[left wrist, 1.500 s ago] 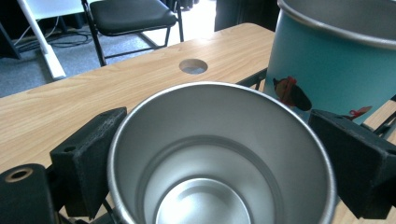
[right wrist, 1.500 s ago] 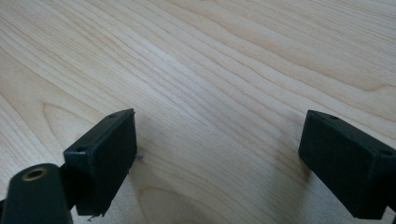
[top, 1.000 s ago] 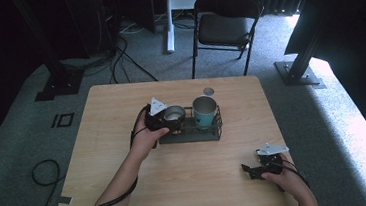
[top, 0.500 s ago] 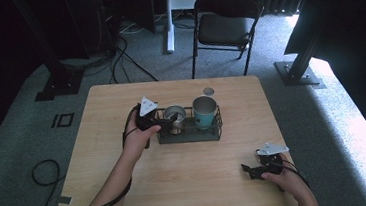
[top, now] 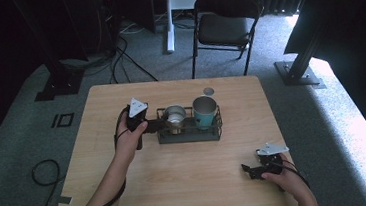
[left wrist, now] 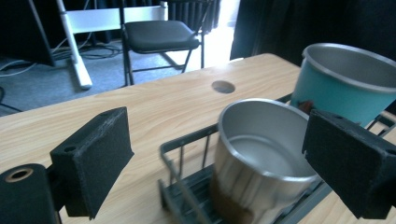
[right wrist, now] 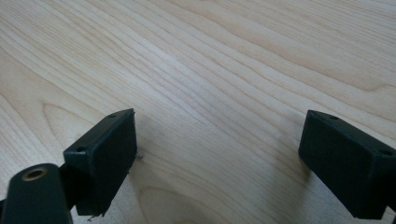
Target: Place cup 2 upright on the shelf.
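Observation:
A black wire rack (top: pixel 190 134) stands mid-table and holds a steel cup (top: pixel 174 117) on its left and a teal cup (top: pixel 205 112) on its right. My left gripper (top: pixel 149 126) sits just left of the rack, pointing at it. In the left gripper view the left gripper (left wrist: pixel 222 158) is open; the steel cup (left wrist: pixel 261 154) stands upright beyond the pads, untouched, with the teal cup (left wrist: pixel 345 84) behind it. My right gripper (top: pixel 249 170) rests near the table's front right. In the right gripper view the right gripper (right wrist: pixel 219 163) is open over bare wood.
The wooden table (top: pixel 128 188) has a round cable hole (top: pixel 208 91) behind the rack. A black folding chair (top: pixel 224 26) stands beyond the far edge. Cables and stand feet lie on the grey carpet around the table.
My left gripper has drawn back to the left, away from the steel cup, which stays in the rack. The right gripper has not moved.

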Motion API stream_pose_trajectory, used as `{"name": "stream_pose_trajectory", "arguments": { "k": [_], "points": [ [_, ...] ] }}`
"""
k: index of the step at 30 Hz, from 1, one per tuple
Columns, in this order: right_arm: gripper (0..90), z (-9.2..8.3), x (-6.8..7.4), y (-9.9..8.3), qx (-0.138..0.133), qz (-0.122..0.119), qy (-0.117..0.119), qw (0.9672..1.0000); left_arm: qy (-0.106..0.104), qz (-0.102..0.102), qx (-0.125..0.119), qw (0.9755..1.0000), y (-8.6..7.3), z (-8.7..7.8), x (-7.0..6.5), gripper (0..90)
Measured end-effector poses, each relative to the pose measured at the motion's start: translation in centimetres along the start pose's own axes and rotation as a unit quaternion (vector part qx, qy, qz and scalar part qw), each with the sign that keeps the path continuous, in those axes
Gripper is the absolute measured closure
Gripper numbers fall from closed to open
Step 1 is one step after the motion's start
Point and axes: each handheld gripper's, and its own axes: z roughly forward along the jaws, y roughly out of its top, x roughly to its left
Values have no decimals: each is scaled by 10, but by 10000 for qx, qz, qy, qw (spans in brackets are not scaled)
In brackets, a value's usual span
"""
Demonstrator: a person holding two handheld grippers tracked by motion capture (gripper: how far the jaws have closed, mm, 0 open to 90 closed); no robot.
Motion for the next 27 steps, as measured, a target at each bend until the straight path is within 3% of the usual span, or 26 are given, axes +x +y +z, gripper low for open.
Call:
{"name": "stream_pose_trajectory", "arguments": {
  "k": [8,15,27],
  "points": [
    [109,0,0,0,1,0,-1,10000,-57,-33,42,10000,-6,-11,8,89],
    [109,0,0,0,0,-1,-1,10000,76,32,98,9999,-10,-21,16,89],
    [109,0,0,0,2,2,-1,10000,199,-56,150,9997,-24,-40,29,89]
  ]
}}
